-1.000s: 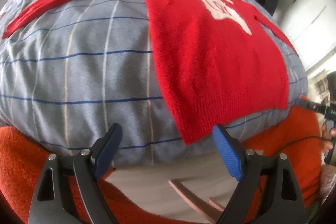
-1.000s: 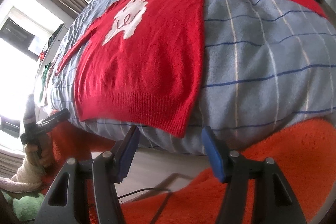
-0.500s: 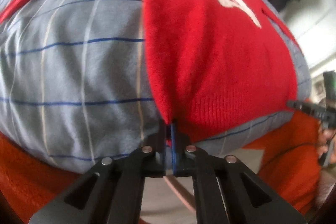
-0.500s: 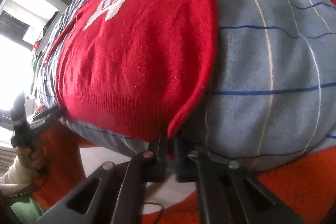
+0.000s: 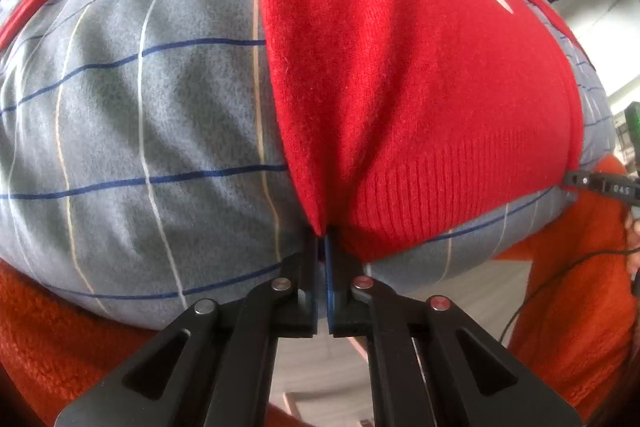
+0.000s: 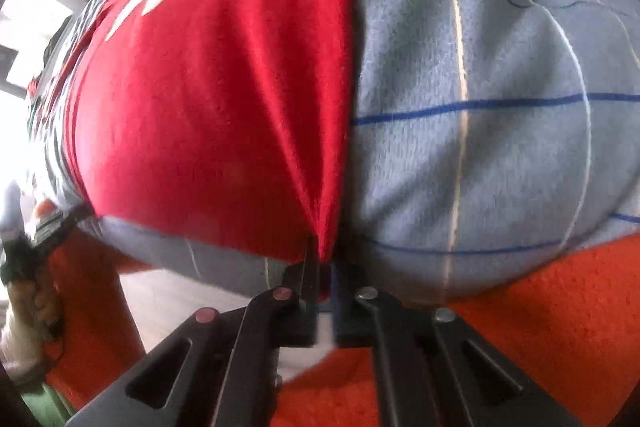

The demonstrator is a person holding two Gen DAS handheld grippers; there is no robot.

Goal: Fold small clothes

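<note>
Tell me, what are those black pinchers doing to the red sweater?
A person is folding a red sweater laid flat on a grey checked blanket. Each hand holds a gripper. The left gripper is shut on one bottom corner of the sweater's hem, and the right gripper is shut on the other corner. The cloth puckers at each pinch. No fold has been made yet.

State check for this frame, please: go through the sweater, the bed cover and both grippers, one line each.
Sweater: spread face up on the bed, white picture showing, both bottom corners pinched and puckered.
Bed cover: lying under the sweater, softly wrinkled.
Left gripper: shut on the sweater's bottom corner, on the hem's left end in its own view.
Right gripper: shut on the other bottom corner, on the hem's right end in its own view.
</note>
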